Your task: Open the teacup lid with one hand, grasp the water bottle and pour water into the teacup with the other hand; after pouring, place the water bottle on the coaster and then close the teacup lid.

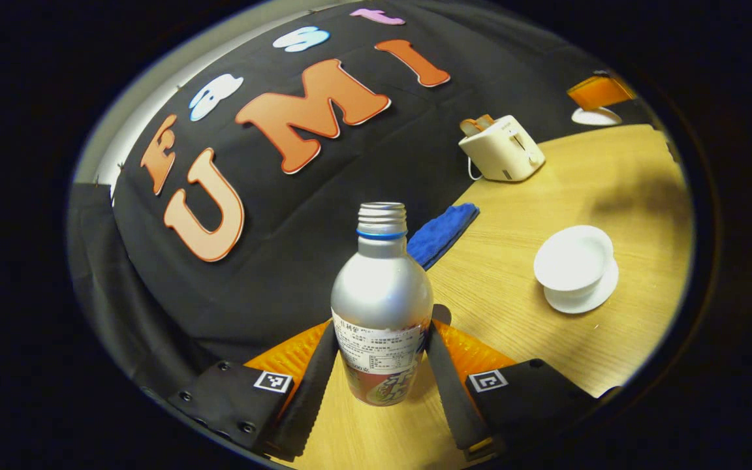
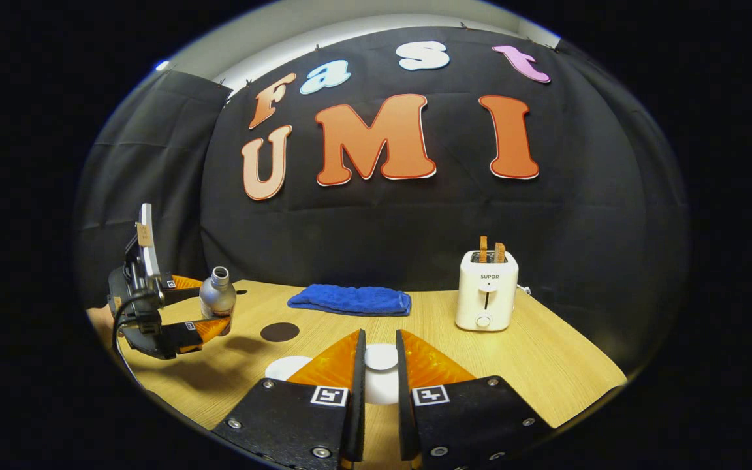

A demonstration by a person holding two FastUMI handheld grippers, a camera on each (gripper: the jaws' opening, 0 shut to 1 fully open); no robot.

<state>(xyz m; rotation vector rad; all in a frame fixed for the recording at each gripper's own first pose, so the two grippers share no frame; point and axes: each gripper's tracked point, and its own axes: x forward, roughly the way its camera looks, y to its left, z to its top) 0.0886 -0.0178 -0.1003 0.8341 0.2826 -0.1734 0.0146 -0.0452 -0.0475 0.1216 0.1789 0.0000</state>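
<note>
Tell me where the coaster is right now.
In the right gripper view, the dark round coaster lies bare on the table, between the water bottle and the blue cloth.

My left tool's camera sits close behind the water bottle (image 1: 382, 307), tilted, facing the booth wall. My right camera looks level across the bench (image 2: 546, 365). Both views share the toaster (image 1: 501, 149) and blue cloth (image 1: 441, 233).

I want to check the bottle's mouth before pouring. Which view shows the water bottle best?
The left gripper view: the water bottle stands close and central between the left gripper fingers, its uncapped threaded neck plain. In the right gripper view the bottle is small, far off at the left, partly behind that gripper.
</note>
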